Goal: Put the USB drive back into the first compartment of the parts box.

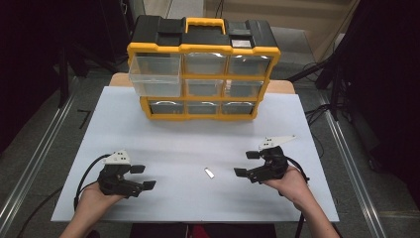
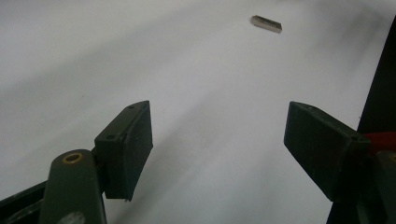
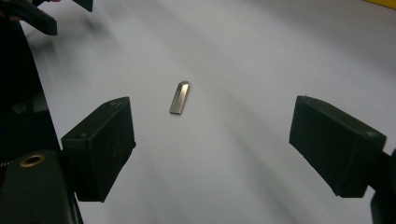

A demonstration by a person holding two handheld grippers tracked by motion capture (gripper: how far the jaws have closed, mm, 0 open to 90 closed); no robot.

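A small flat silver metal piece lies on the white table top, near the front, between the two hands. My left gripper rests at the front left, jaws wide apart with nothing between them; in its own view the metal piece lies far ahead. My right gripper is at the front right, open and empty, pointing left at the metal piece, which lies just ahead of its jaws. A yellow and black drawer organiser stands at the back, its top-left clear drawer pulled out.
The organiser holds several clear drawers and has a yellow carry handle on top. Metal rails run along both sides of the table on the floor. Black cables trail from both grippers over the front edge.
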